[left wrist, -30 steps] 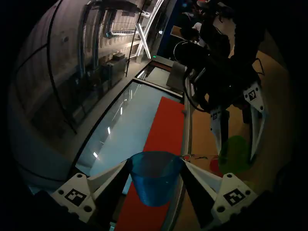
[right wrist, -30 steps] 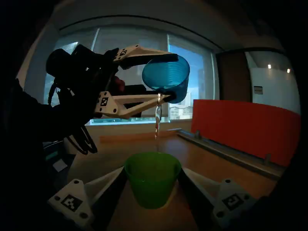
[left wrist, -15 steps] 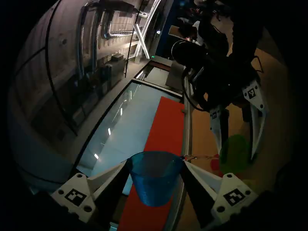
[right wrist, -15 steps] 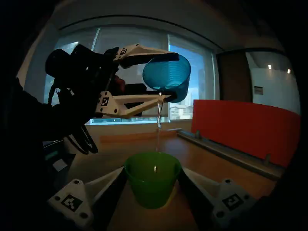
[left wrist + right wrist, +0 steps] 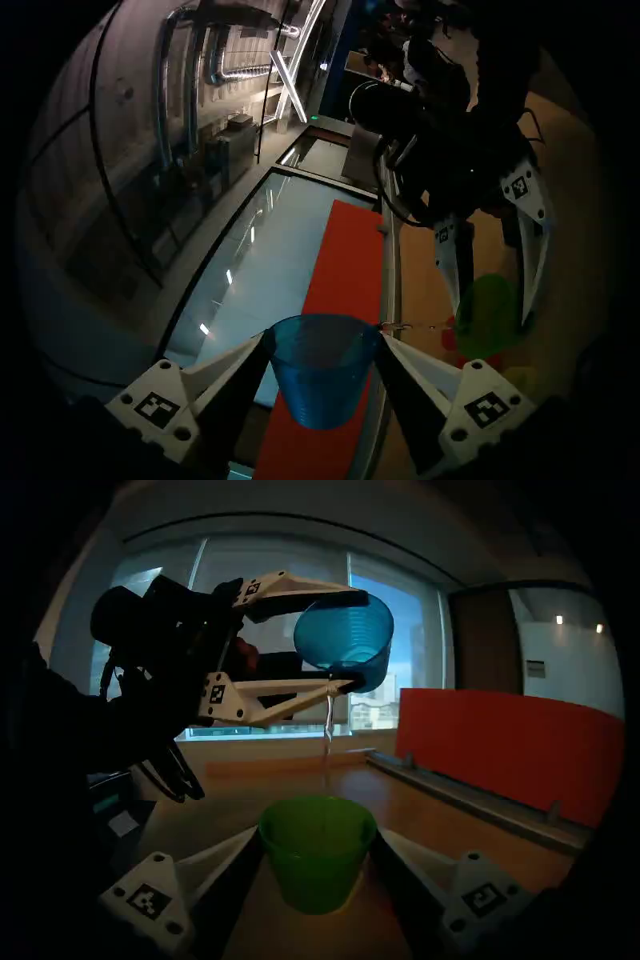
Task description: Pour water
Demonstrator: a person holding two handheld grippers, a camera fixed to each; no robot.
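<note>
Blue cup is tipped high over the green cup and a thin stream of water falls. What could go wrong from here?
1. The water stream is thin and drops a long way from the blue cup to the green cup; a small drift of either cup could send it onto the wooden table.
2. The blue cup lies on its side, held only by two fingers at its wall; tilted further, it may slip.

A wooden desk (image 5: 400, 796) stretched toward the window. A grey metal rail (image 5: 480, 804) was fixed along its right edge. An upright red divider panel (image 5: 512, 748) stood just behind the rail, along that same edge.
</note>
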